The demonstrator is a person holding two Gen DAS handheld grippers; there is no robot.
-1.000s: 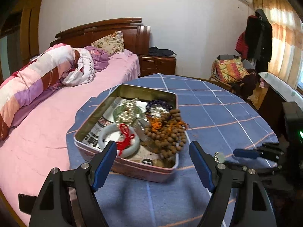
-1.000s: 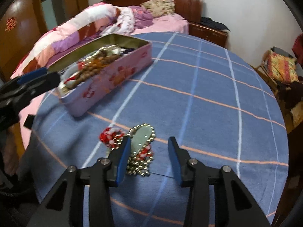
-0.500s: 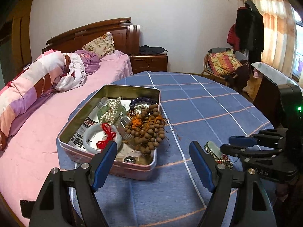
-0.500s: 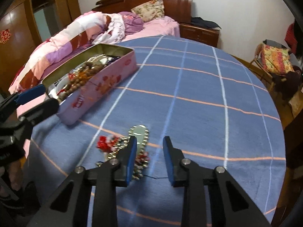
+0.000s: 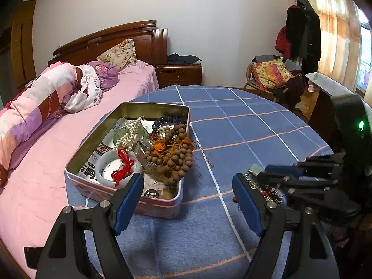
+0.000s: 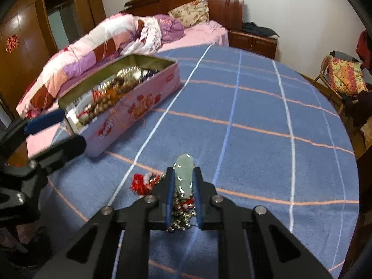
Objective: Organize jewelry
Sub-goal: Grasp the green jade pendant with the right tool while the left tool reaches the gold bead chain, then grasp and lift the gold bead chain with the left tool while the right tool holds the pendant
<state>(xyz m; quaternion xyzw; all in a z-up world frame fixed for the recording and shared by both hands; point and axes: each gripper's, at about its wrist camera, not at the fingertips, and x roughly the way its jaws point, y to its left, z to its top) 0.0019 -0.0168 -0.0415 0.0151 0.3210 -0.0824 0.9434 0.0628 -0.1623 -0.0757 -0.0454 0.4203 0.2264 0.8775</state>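
Pale green jade and silver beads sit pinched between my right gripper pads: its jaws have just been closing and now clamp the jade pendant necklace on the blue plaid tablecloth. My left gripper hangs wide open and empty, just before the pink rectangular tin box of jewelry.

Bare blue tablecloth right of pink tin; bed flanking its left.
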